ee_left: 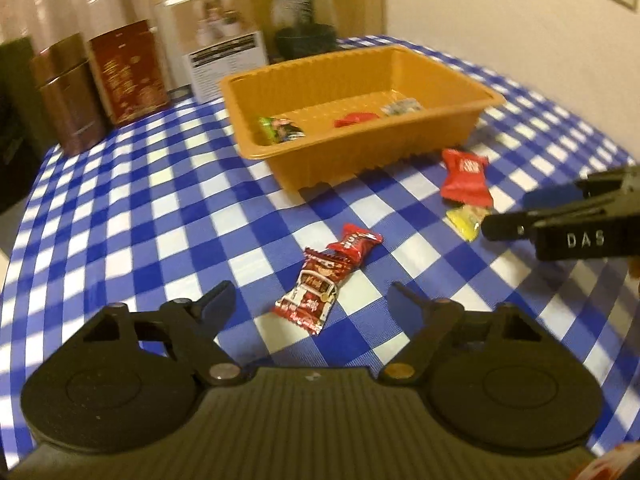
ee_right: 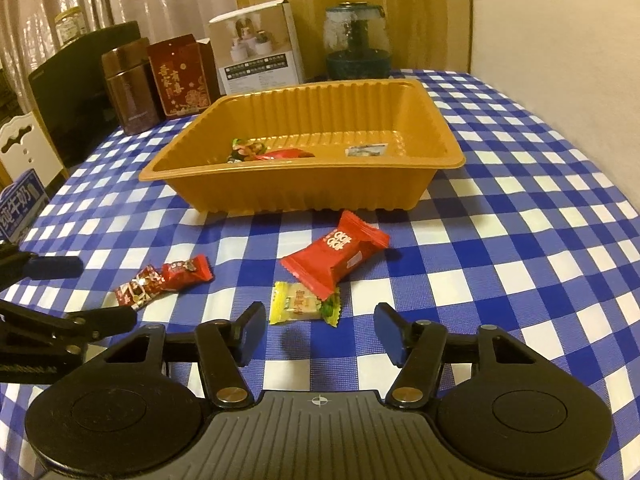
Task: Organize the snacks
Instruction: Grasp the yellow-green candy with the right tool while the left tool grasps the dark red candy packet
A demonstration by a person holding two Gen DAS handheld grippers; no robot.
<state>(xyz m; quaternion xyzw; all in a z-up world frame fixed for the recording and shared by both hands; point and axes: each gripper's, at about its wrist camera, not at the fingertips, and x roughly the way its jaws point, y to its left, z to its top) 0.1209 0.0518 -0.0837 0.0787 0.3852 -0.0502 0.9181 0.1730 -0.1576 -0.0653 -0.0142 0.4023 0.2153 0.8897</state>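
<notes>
- Left claw [ee_left: 310,300] is gaping wide, holding nothing, facing 2 red snacks [ee_left: 320,280] on the counter [ee_left: 160,200]
- Right claw [ee_right: 316,334] is hanging equally open and empty near the yellow snack [ee_right: 298,302]; its thin wrapper is risking slipping out before reaching the tray [ee_right: 304,184]

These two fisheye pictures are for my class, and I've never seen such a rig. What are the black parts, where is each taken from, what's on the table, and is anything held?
The black parts are two hand-held two-finger grippers, each carrying a camera looking along its fingers. One picture comes from the left gripper, the other from the right gripper. Both are open and hold nothing.

On the blue-and-white checked tablecloth stands an orange ribbed plastic tray with three wrapped snacks inside. Four remain outside: a large red packet, a small yellow packet tucked partly under it, and two small red-wrapped candies touching each other. Tins and boxes stand behind the tray.
</notes>
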